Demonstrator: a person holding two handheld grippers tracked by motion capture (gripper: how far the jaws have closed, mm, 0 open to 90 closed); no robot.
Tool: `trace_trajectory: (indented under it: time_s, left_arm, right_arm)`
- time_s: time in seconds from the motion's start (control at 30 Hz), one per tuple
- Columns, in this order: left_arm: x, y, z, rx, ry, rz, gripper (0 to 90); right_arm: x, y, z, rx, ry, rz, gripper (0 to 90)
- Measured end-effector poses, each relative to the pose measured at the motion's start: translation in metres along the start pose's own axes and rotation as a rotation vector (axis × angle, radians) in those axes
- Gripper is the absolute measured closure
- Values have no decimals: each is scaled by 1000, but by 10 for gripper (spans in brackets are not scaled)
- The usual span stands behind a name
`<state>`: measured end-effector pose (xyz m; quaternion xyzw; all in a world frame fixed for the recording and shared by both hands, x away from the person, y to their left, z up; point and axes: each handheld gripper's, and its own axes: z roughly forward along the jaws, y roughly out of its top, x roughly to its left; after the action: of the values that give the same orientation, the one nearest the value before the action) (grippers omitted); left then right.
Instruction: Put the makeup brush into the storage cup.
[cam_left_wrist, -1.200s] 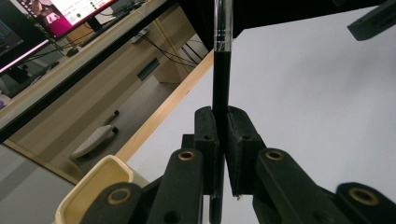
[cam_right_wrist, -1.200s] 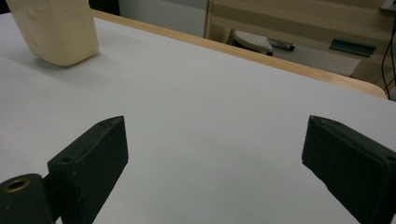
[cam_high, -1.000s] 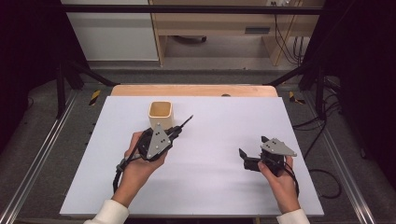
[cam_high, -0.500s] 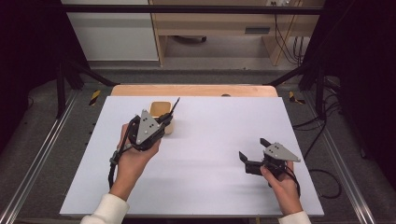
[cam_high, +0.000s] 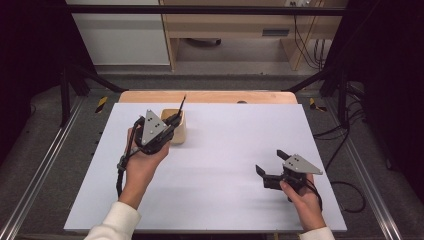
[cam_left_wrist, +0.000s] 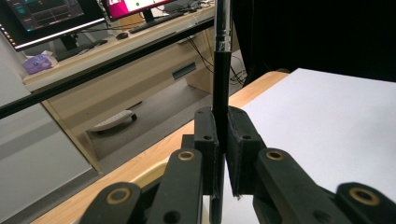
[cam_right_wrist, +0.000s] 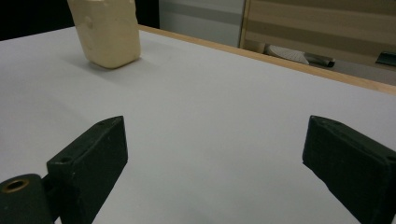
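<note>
A cream square cup (cam_high: 178, 129) (cam_right_wrist: 109, 31) stands on the white table top (cam_high: 225, 150) at the back left. My left gripper (cam_high: 174, 120) (cam_left_wrist: 222, 135) hovers right over the cup, shut on a thin black pen (cam_high: 181, 106) (cam_left_wrist: 221, 70) that points up and away. The pen's lower end is hidden behind the jaws. My right gripper (cam_high: 270, 162) (cam_right_wrist: 215, 154) rests low near the front right of the table, open with nothing between its jaws, facing the cup across bare table.
A wooden strip (cam_high: 210, 97) edges the table's far side. Beyond it stand a wooden desk (cam_left_wrist: 116, 74) with monitors and a keyboard. Metal rails (cam_high: 45, 160) run along the table's left and right, and cables (cam_high: 345, 185) lie on the floor at the right.
My left gripper has carried the pen away from me and to the left, from beside the cup to over it, with the pen now tilted more upright. The right gripper drifted slightly nearer.
</note>
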<state>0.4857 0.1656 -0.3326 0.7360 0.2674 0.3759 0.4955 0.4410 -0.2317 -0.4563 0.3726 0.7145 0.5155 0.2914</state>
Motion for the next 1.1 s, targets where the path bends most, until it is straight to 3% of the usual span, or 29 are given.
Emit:
trace_trajectory:
  time_s: [0.17, 0.37, 0.47, 0.7, 0.83, 1.1]
  left_arm:
    - [5, 0, 6, -5, 4, -5, 832]
    - [8, -3, 12, -5, 7, -14, 832]
    - [10, -3, 16, -13, 17, -26, 832]
    - [16, -3, 23, -20, 30, -37, 832]
    - [20, -2, 26, -37, 28, -62, 833]
    - [30, -7, 29, -44, 46, -105, 833]
  right_arm:
    - [2, -1, 0, 6, 23, 22, 73]
    - [3, -2, 0, -6, 26, 5, 81]
    - [2, -2, 0, -8, 47, 7, 132]
    - [4, -1, 1, -13, 63, -2, 67]
    - [4, 0, 1, -15, 47, 7, 50]
    - [4, -1, 1, 5, 62, -6, 51]
